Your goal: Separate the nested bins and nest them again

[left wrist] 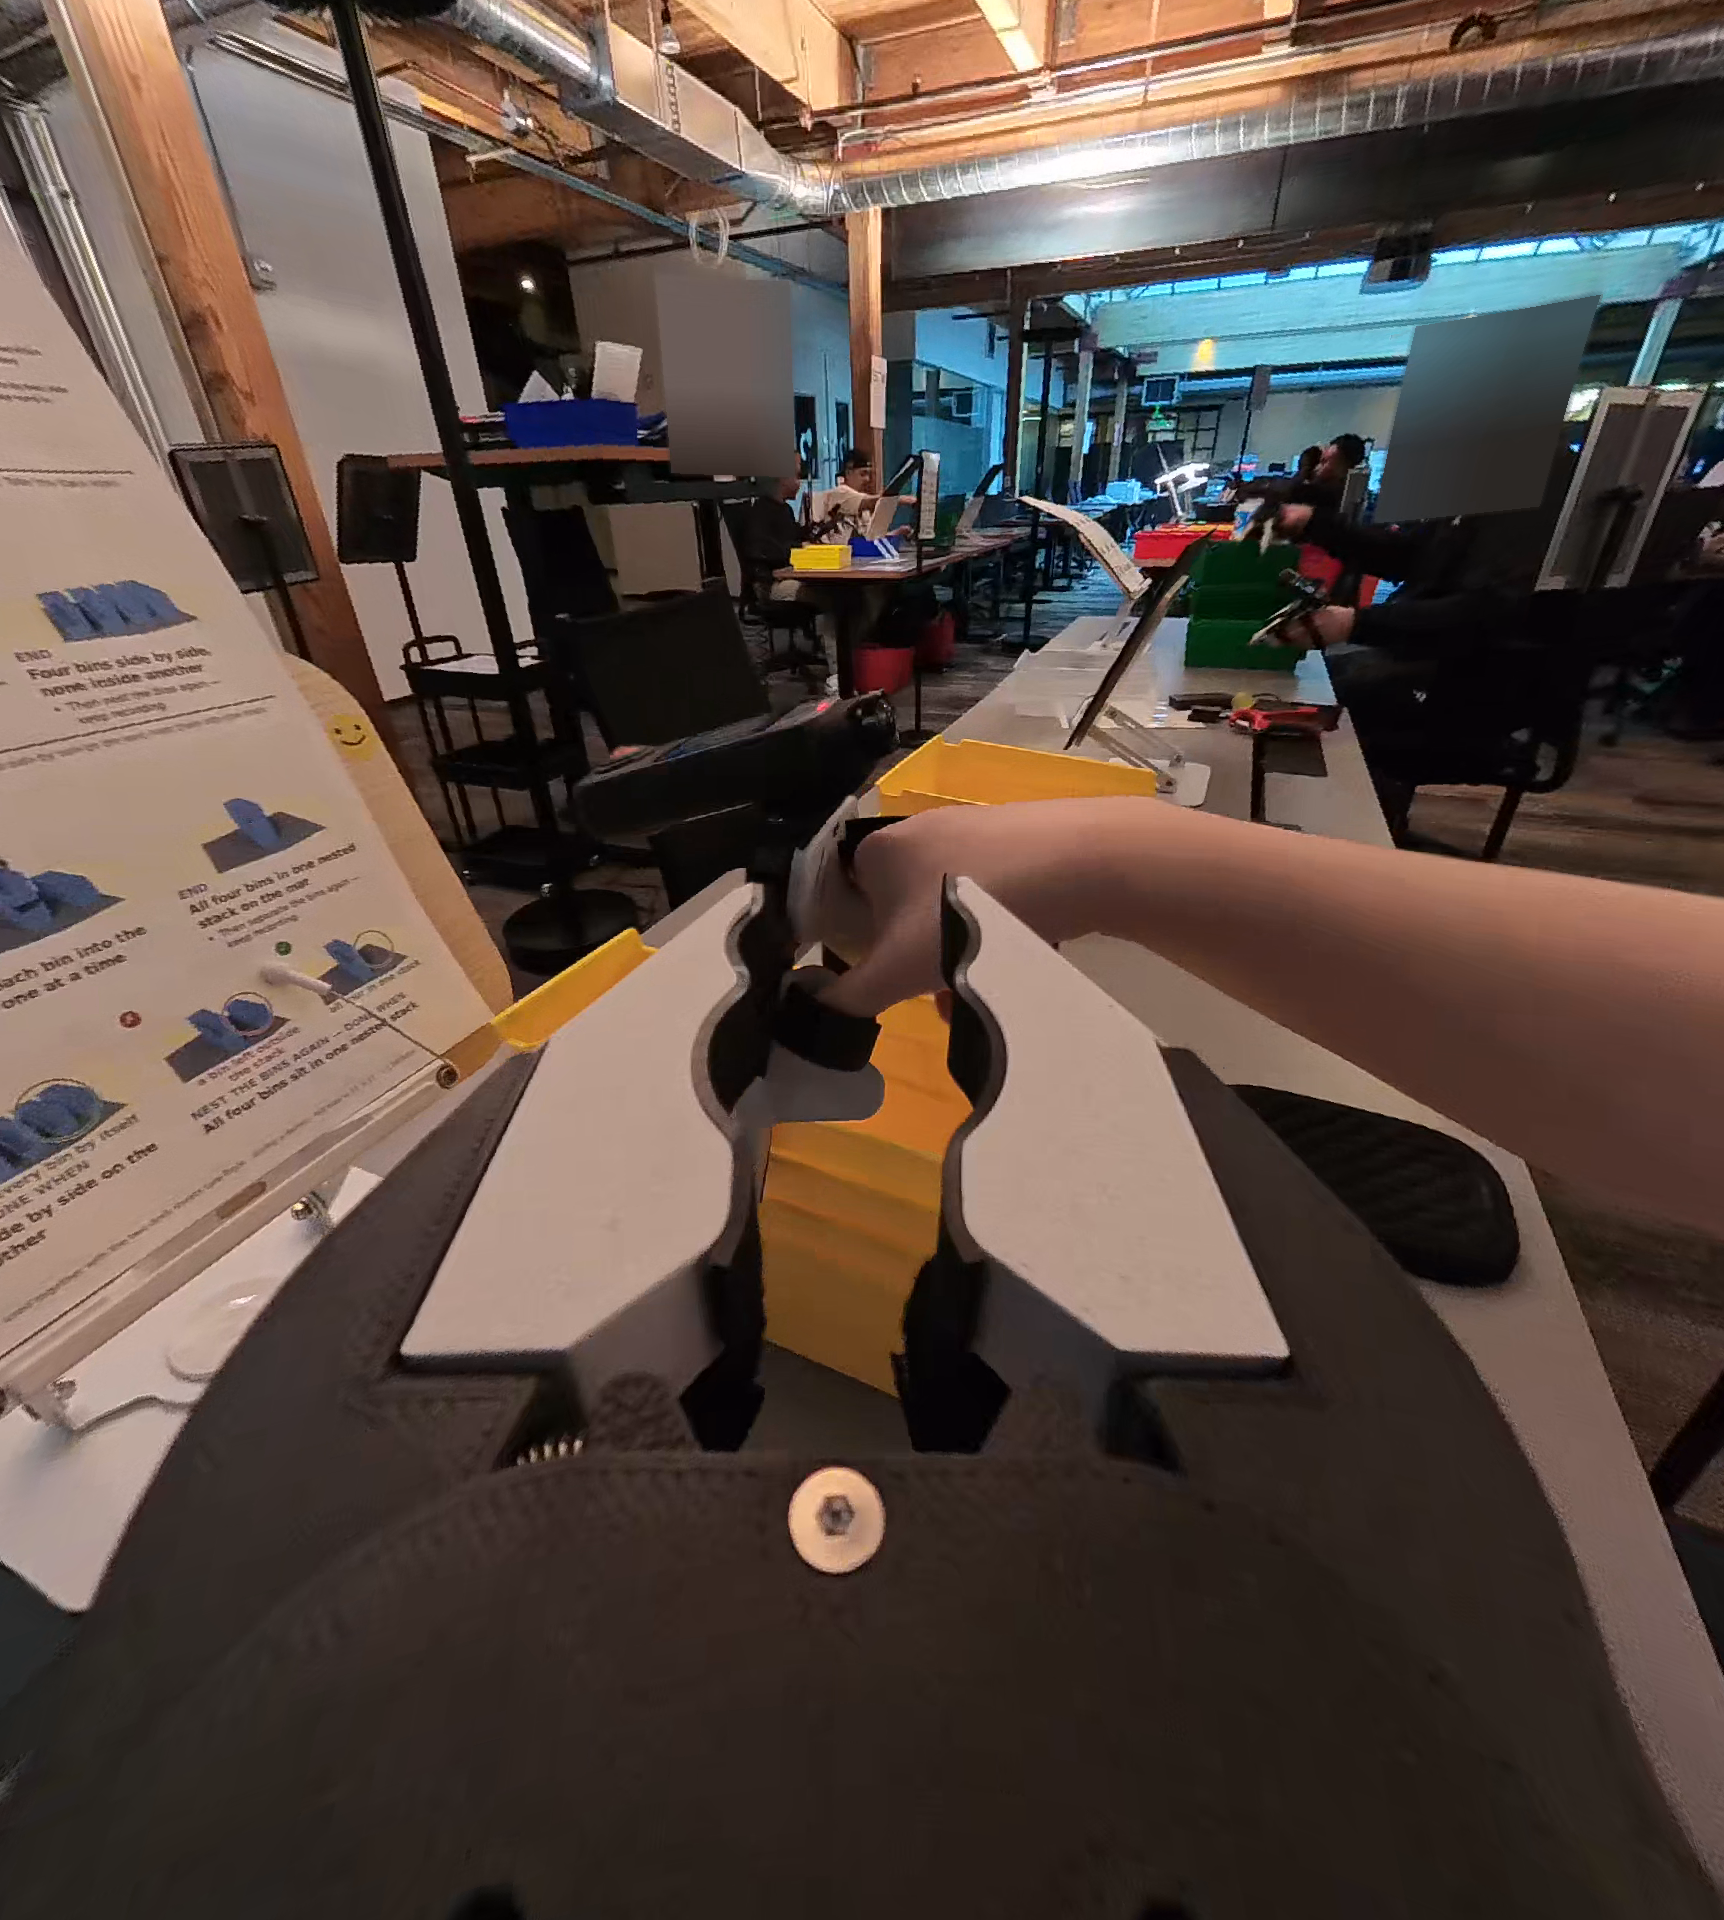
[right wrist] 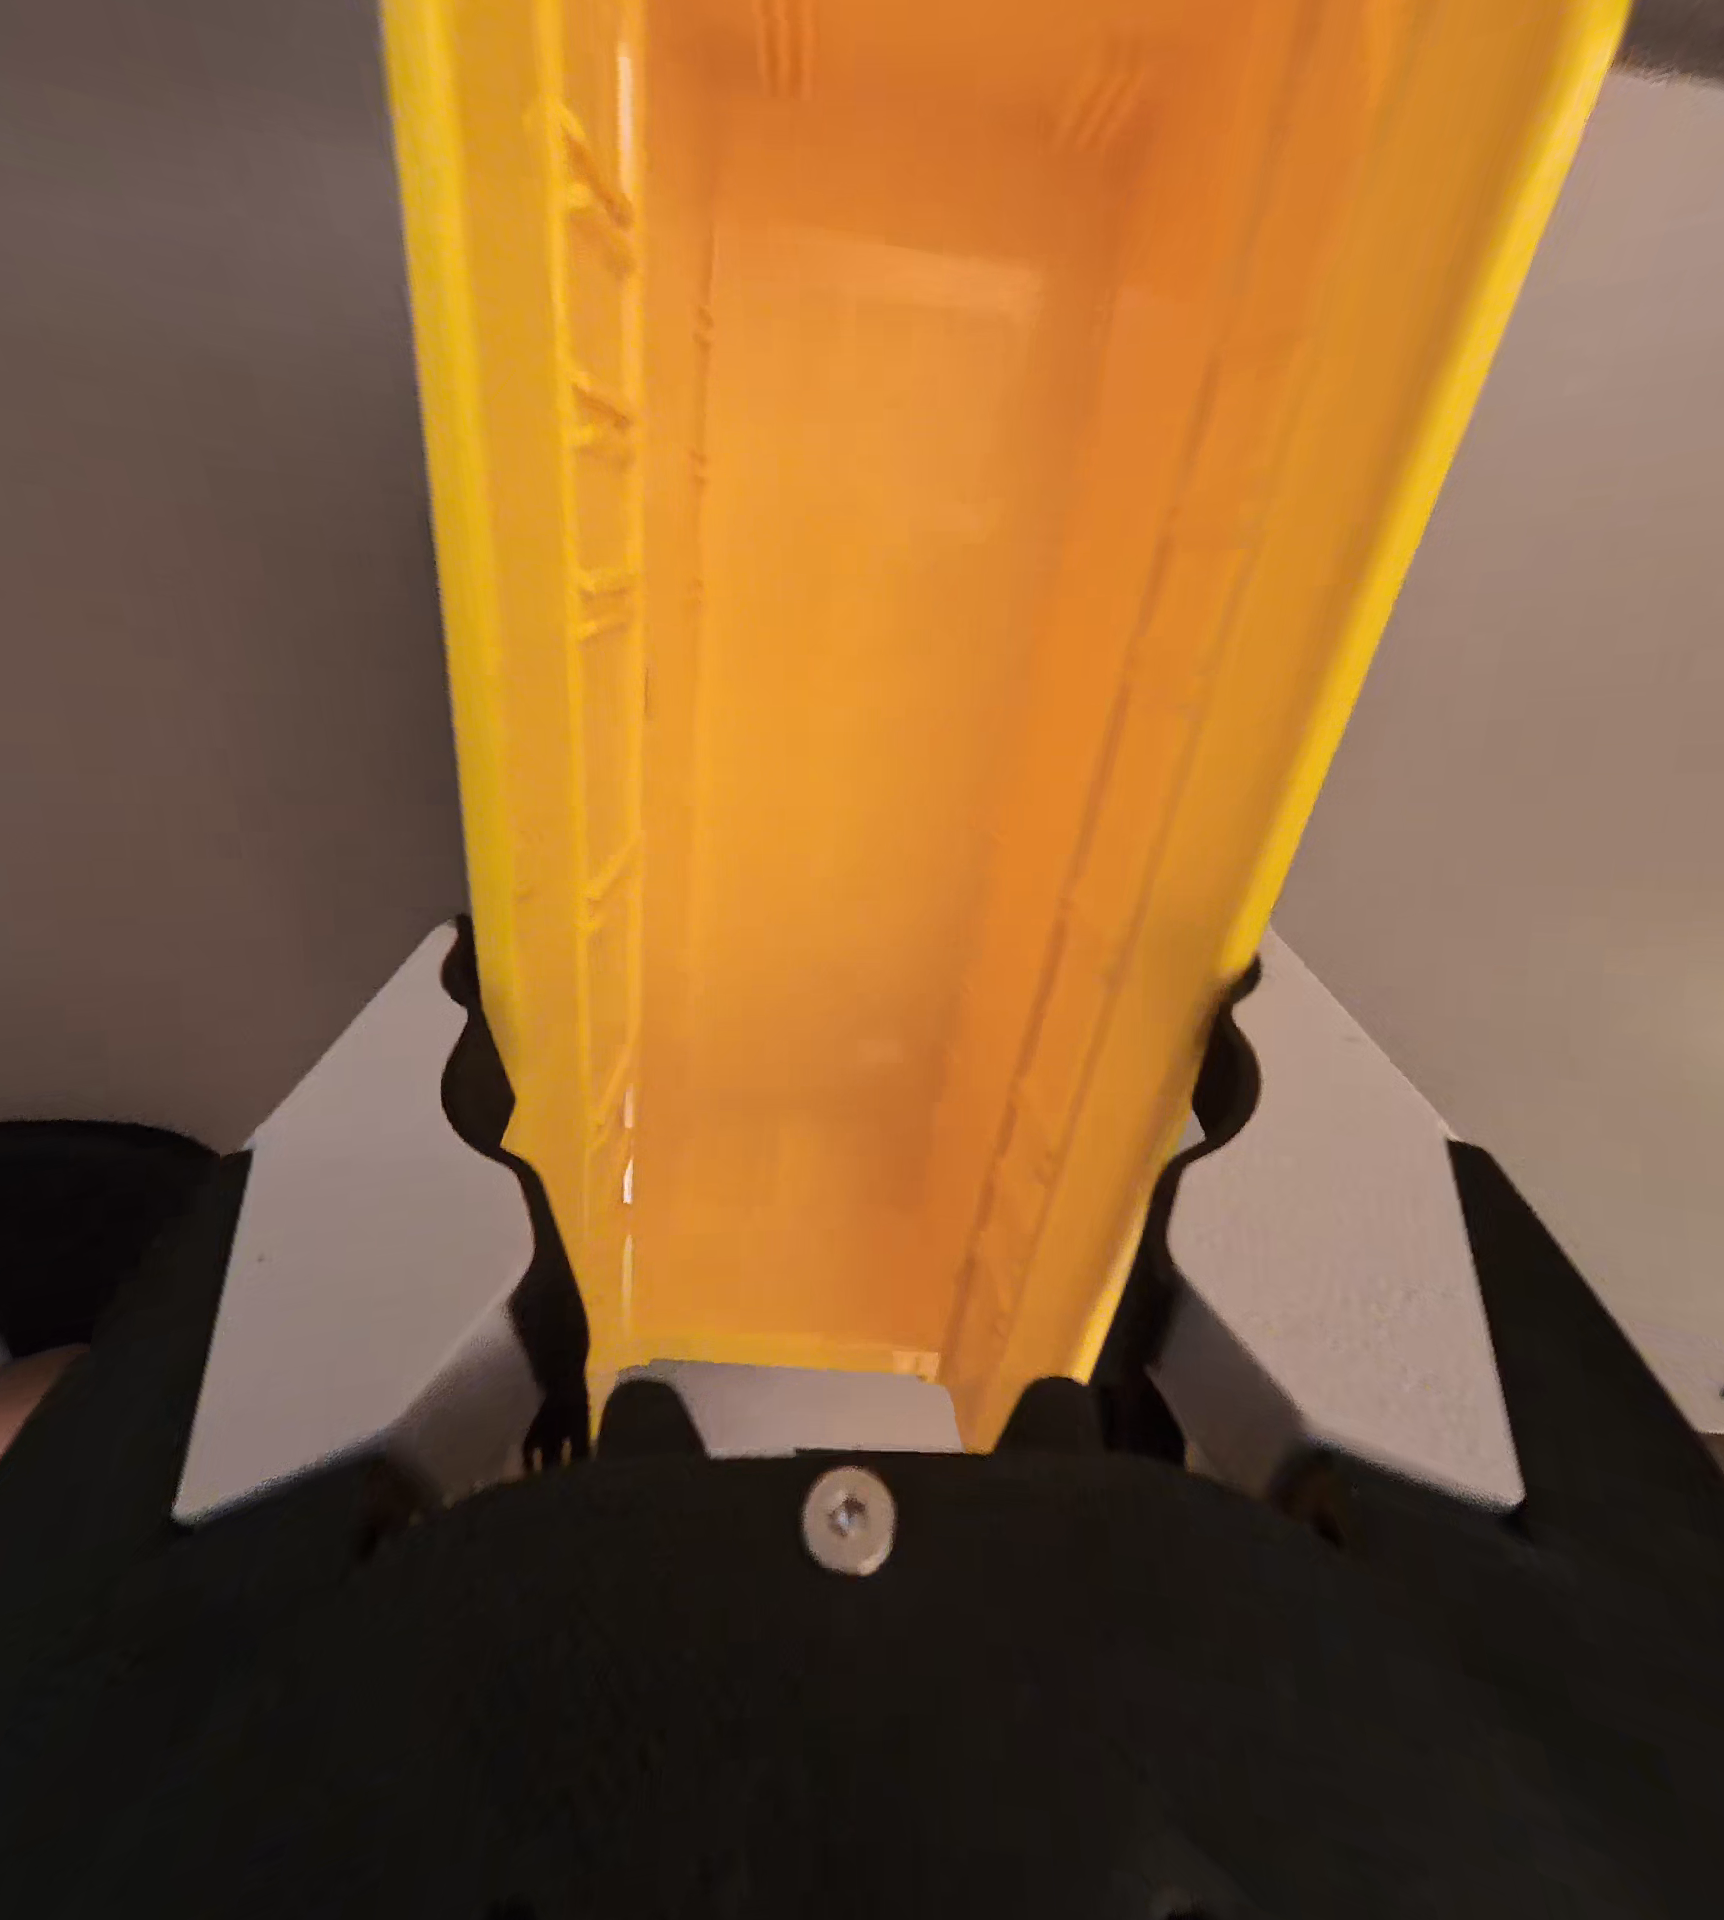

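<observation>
The yellow plastic bin (right wrist: 941, 644), long and open-topped with ribbed inner walls, fills the right wrist view and lies between the two fingers of the right gripper (right wrist: 853, 966). That gripper stands wide, its black wavy pads (right wrist: 471, 1049) lying against the bin's two outer side walls, so the bin is held across its width. The bin's near end wall lies close to the gripper's black body, and the bin runs straight away from it over the pale grey table (right wrist: 162, 520).

In the left wrist view the same bin (left wrist: 868, 1195) shows as a yellow ribbed wall between the fingers of the left gripper (left wrist: 847, 914). Those fingers stand narrowly apart, and whether their pads press on the yellow wall cannot be told. Just beyond the bin, a bare forearm and hand (left wrist: 899, 914) reach in from the right, gripping the black and white handle of the right gripper (left wrist: 785, 790). Behind that hand a second yellow plastic bin (left wrist: 1024, 774) sits on the table, and another yellow rim (left wrist: 577, 987) shows left of the held bin. Farther left stands a white printed instruction sheet (left wrist: 110, 831) on a clear stand. A black wrist pad (left wrist: 1398, 1184) lies right of the bin.
</observation>
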Tool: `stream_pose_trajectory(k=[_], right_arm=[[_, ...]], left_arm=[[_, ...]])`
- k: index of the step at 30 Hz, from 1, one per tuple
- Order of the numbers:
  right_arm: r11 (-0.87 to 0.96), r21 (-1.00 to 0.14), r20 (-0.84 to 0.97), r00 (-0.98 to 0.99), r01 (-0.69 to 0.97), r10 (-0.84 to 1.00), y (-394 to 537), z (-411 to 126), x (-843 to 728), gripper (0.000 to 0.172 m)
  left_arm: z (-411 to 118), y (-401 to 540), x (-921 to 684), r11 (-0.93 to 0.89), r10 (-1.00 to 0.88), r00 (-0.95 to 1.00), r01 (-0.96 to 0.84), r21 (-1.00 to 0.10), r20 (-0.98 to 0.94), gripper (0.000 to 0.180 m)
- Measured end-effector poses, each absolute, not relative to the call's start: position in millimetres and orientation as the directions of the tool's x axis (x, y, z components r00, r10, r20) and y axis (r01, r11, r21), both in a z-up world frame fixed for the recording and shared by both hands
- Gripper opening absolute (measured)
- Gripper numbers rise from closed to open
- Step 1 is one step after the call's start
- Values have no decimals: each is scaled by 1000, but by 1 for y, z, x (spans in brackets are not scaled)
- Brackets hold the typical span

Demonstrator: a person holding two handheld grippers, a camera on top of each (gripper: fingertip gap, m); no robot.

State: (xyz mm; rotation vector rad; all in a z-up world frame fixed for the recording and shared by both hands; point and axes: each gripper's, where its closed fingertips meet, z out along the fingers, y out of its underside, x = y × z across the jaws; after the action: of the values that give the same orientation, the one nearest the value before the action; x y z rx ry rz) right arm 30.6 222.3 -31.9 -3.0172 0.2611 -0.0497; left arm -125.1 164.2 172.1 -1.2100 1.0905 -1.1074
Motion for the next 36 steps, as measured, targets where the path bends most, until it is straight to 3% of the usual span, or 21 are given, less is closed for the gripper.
stream_pose_trajectory(k=[7, 15, 24, 36], right_arm=[[-977, -112, 19, 983, -182, -185, 222, -28, 29, 115], [-973, -49, 10, 974, -225, -226, 218, -27, 29, 113], [-975, -56, 1, 976, -217, -217, 217, -24, 28, 113], [-966, -161, -39, 979, -202, -198, 224, 18, 28, 112]], left_arm=[[177, 167, -136, 20, -992, 128, 75, -997, -10, 30], [181, 161, -136, -42, -998, 51, 114, -993, 48, 28], [167, 157, -122, -21, -998, 63, 19, -1000, 22, 29], [167, 150, -118, -34, -999, 28, 16, -999, 34, 29]])
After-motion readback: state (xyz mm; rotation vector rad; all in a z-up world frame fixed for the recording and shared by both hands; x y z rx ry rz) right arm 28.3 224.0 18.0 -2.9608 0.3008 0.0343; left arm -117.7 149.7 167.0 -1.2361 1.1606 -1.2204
